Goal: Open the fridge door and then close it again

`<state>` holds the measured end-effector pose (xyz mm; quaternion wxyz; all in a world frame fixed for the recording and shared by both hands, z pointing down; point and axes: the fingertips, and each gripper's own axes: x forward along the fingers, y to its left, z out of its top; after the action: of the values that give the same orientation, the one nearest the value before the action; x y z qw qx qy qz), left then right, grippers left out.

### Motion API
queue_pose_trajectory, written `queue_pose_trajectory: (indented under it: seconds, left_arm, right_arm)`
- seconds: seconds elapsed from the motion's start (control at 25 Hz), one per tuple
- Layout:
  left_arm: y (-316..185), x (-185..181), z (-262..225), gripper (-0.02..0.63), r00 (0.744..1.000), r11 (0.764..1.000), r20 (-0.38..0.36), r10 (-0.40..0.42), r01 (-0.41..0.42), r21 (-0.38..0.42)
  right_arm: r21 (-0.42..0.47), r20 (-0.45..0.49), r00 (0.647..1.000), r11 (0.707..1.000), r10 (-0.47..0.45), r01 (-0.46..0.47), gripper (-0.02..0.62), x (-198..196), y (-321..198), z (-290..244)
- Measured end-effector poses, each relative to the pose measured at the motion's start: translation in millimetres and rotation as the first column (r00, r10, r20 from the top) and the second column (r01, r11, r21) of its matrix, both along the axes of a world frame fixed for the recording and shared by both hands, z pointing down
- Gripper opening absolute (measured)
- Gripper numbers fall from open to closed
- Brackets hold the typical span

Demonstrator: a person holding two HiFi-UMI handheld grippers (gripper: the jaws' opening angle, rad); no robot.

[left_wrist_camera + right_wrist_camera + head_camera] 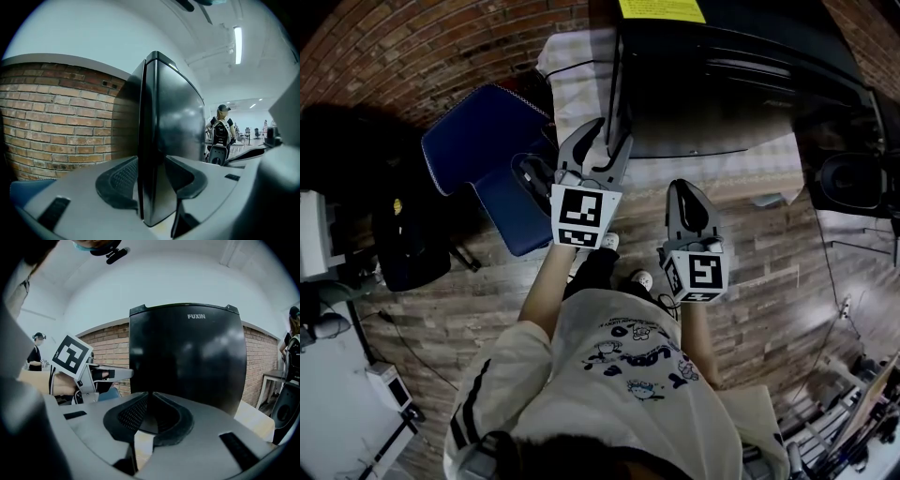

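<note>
A black fridge point(731, 84) stands on a table with a checked cloth point(722, 169); its front point(187, 362) bears white lettering and looks flush with the body. My left gripper point(605, 131) reaches to the fridge's left front corner. In the left gripper view the door's edge point(154, 131) stands between its jaws point(151, 161), and the pads point(123, 178) lie close on either side without clearly pressing. My right gripper point(689, 187) hangs in front of the fridge, a little short of it, with its fingertips together point(150, 393) and nothing between them. The left gripper point(101, 373) also shows at the door's left side.
A blue chair point(487, 150) stands left of the table, right beside my left gripper. A brick wall point(61, 122) runs behind. A black bag point(408, 244) lies on the wooden floor, with white equipment point(337, 375) at the far left. People point(220, 129) stand in the background.
</note>
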<state>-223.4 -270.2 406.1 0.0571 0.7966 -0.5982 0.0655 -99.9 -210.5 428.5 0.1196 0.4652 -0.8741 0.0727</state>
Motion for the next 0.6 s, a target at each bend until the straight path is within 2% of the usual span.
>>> queue_pose_trajectory:
  seconds: [0.36,0.6]
  left_arm:
    - [32,10,-9,0.191,0.999,0.999,-0.026,-0.035,0.036,0.017]
    - [62,16,-26,0.176,0.991,0.991,-0.052,-0.121,0.124,0.053]
  right_arm:
    - [0.018,0.024,0.999,1.000,0.020,-0.021,0.044,0,3,-11]
    - [0.058,0.077,0.996,0.997,0.038,-0.043,0.043,2,6,-31]
